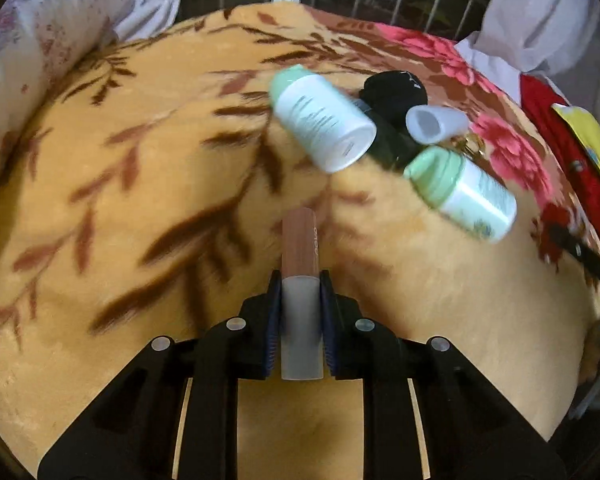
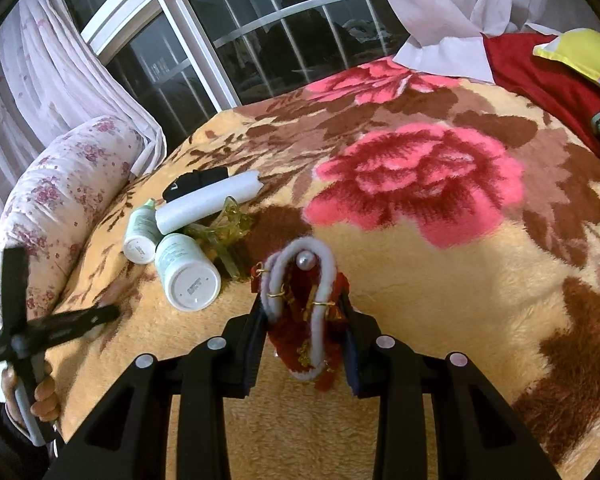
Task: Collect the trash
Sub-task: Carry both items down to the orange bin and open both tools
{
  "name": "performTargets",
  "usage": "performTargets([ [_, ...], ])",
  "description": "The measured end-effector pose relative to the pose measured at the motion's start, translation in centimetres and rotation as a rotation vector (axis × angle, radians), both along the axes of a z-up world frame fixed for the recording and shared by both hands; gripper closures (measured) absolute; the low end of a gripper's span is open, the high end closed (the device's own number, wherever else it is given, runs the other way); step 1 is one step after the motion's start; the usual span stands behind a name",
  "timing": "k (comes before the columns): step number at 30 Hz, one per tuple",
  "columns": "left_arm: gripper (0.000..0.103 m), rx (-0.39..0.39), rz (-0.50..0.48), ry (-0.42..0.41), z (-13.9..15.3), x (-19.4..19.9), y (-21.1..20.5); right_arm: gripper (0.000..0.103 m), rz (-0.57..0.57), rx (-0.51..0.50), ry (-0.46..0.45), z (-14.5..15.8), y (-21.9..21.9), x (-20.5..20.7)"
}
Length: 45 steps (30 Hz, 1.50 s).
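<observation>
**Both grippers loaded over the bed**

Left of frame, bare blanket (image 1: 100, 200) lies open. The left gripper (image 1: 300, 320) clamps a brown-and-frosted tube (image 1: 300, 272) at lower centre. The right gripper (image 2: 304, 340) pinches a red-and-white ornament (image 2: 304, 312); bottles (image 2: 188, 276) lie upper left.

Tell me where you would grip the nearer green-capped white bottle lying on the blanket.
Across the white body of the nearer bottle, just behind its flat base, coming from above. It lies on its side on the blanket with its round flanks exposed, though the second bottle crowds one side.

Both tongs (image 1: 300, 312) (image 2: 305, 332) clamped, angled downward
</observation>
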<state>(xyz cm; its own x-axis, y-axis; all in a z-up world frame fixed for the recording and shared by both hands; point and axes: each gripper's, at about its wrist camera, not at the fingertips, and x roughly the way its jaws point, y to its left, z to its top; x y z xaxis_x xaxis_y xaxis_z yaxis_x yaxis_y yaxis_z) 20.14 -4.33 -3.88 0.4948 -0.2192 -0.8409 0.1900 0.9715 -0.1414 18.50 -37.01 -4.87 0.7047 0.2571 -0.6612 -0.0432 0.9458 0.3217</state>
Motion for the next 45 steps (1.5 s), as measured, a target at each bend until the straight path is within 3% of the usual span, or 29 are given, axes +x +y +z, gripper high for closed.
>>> performTargets([
  [3,0.085,-0.037,-0.011,-0.06,0.5,-2.3,1.1,0.07,-0.018,-0.032,-0.013,0.4,0.4,-0.3],
  [7,0.085,-0.022,-0.014,-0.095,0.8,-5.4,1.4,0.07,-0.031,-0.105,-0.054,1.6,1.9,-1.8],
  [11,0.085,-0.042,-0.013,-0.106,1.2,-8.6,2.1,0.07,-0.008,-0.079,-0.054,2.3,3.5,-3.5],
  [21,0.085,-0.07,-0.102,-0.144,2.4,-16.6,1.9,0.07,0.197,-0.103,-0.133,4.8,11.4,-13.2],
  [26,0.085,-0.019,-0.13,-0.148,1.5,-20.6,1.2,0.07,0.285,-0.064,-0.062,2.9,14.0,-18.2],
  [31,0.085,-0.029,-0.173,-0.078,-0.8,-23.6,1.5,0.069,0.31,-0.055,0.066,-1.3,15.5,-22.0],
  [37,0.085,-0.056,-0.163,0.13,-6.9,-24.3,1.6,0.069,0.282,-0.009,0.277,-7.6,15.9,-23.6],
  [39,0.085,-0.072,-0.162,0.201,-8.6,-24.1,1.6,0.069,0.271,0.008,0.315,-8.7,15.8,-23.6],
  [45,0.085,-0.038,-0.163,0.256,-10.0,-23.4,1.4,0.068,0.269,-0.008,0.362,-9.8,16.3,-23.2],
])
